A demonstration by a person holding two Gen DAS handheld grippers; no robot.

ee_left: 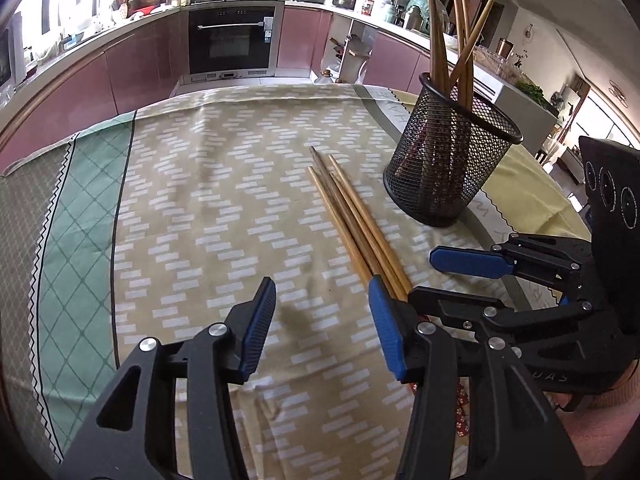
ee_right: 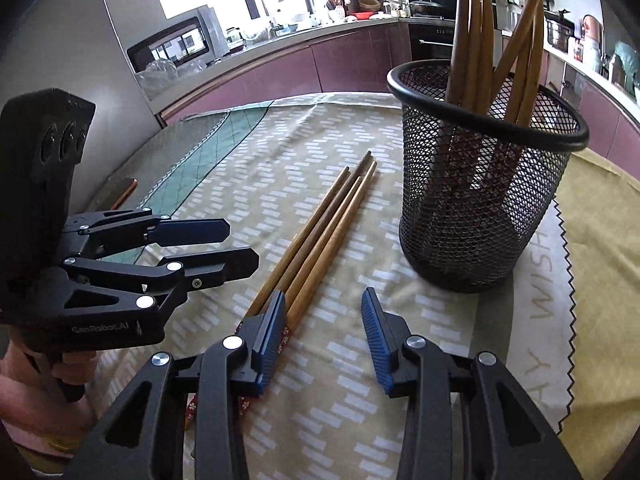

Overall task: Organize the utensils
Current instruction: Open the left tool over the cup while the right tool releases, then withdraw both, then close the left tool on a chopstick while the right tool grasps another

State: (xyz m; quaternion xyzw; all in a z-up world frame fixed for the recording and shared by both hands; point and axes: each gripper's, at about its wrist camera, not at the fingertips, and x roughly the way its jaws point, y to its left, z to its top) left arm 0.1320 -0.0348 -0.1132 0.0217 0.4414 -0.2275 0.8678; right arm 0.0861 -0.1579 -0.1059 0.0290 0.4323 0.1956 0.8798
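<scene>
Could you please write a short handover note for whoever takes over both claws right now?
Left claw: open, empty, low over the patterned tablecloth, just left of the loose chopsticks.
Right claw: open, empty, at the near ends of the same chopsticks.
Four brown wooden chopsticks lie side by side on the cloth, left of the black wire-mesh cup.
Done: several chopsticks already stand upright in the cup.
Left: pick up the four loose ones and drop them into the cup.
</scene>
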